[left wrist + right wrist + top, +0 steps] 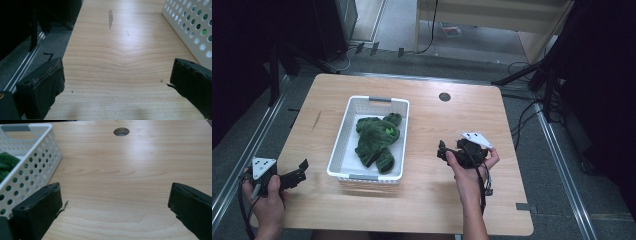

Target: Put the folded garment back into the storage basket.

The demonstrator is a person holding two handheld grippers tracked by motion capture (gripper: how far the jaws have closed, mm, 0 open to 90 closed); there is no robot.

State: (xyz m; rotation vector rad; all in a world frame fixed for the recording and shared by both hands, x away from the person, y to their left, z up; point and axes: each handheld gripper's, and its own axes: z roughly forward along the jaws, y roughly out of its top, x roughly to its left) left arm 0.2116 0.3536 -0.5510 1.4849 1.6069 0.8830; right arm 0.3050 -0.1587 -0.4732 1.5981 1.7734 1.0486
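While both tongs gape, basket (343, 131) holds green cloth (377, 137).

The basket (346, 131) at the table's centre is white, its walls dotted with rows of round holes and grey handle strips at twelve and six o'clock. The cloth (377, 139) inside is deep green (with one brighter green patch, perhaps a label). The table (447, 200) is pale wood grain. Both grippers, left (299, 171) and right (443, 151), are black, each topped by a light grey plate.
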